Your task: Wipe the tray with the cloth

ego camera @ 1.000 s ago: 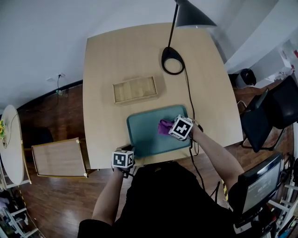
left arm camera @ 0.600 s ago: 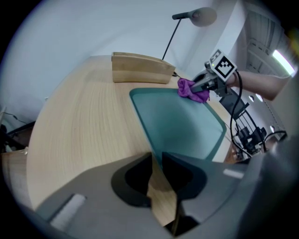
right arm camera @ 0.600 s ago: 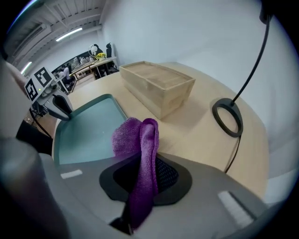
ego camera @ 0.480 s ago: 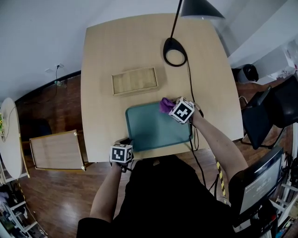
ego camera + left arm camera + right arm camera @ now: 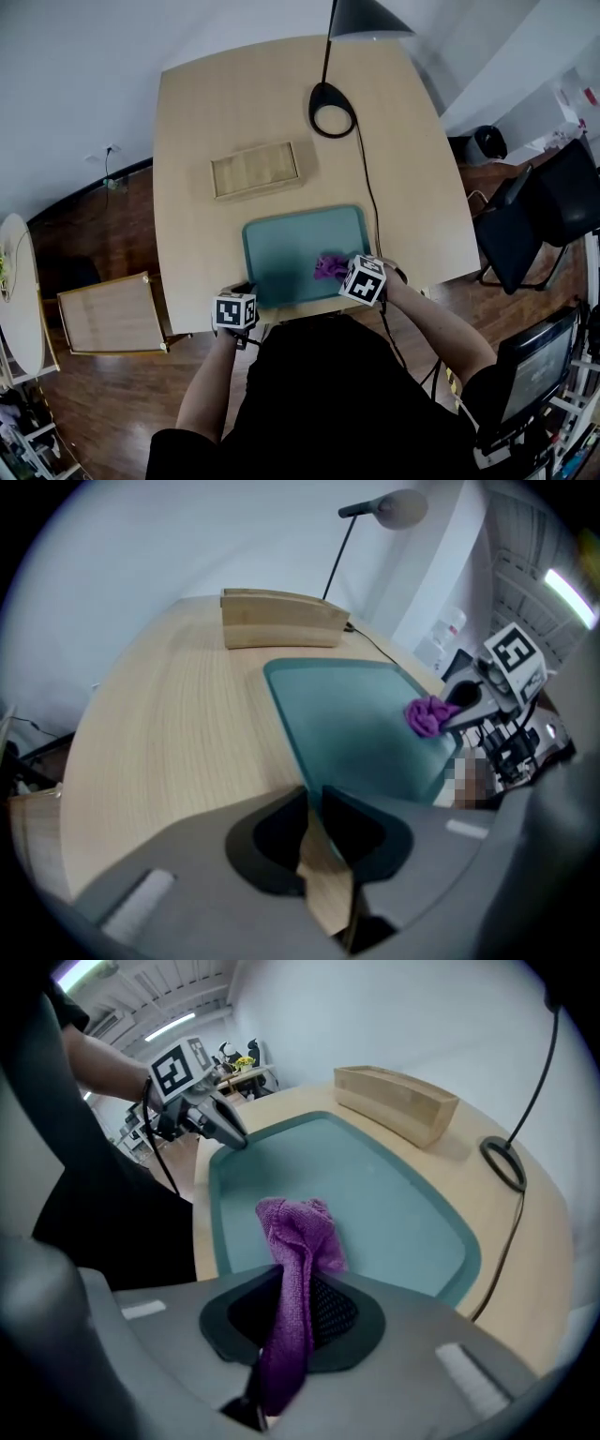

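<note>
Wooden table (image 5: 187, 141), teal tray (image 5: 281, 251), purple cloth (image 5: 328, 267) between jaws of right gripper (image 5: 286, 1283)

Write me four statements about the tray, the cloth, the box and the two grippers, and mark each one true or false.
1. The right gripper grips the purple cloth. True.
2. The cloth lies at the far left corner of the tray. False: it is on the tray's near right part.
3. The wooden box stands on the tray. False: it stands on the table, beyond the tray's far edge.
4. The left gripper is at the tray's near left corner. True.
</note>
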The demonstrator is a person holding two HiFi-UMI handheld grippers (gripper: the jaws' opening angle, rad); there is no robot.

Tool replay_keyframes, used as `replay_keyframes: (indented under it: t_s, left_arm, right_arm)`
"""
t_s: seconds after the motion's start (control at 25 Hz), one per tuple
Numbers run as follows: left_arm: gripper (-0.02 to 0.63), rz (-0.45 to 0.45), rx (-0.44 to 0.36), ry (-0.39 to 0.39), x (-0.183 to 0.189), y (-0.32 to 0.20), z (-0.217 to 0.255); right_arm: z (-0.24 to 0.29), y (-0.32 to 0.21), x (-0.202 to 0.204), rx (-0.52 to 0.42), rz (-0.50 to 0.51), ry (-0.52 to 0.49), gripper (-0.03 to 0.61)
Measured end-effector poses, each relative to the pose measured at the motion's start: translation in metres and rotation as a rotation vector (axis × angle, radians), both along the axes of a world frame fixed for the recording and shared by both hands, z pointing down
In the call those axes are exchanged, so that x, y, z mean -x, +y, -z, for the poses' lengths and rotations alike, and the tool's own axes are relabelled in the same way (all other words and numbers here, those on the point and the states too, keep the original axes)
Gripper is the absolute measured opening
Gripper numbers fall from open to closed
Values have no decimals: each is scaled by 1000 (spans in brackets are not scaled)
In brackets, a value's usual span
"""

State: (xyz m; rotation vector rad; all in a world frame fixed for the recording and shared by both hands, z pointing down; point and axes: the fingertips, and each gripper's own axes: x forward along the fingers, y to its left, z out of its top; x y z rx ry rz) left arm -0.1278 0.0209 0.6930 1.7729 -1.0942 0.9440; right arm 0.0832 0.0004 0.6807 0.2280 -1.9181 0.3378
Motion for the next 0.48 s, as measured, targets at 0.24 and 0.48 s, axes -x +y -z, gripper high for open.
replay_keyframes:
  t_s: [0.24, 0.48]
  left_arm:
    - [77, -13, 12, 15, -5, 1, -3]
    - [77, -1, 15, -18, -1, 2, 1]
  right_arm:
    - [4, 56, -10, 107, 37, -25, 48]
    - [5, 12, -17, 85, -5, -43, 48]
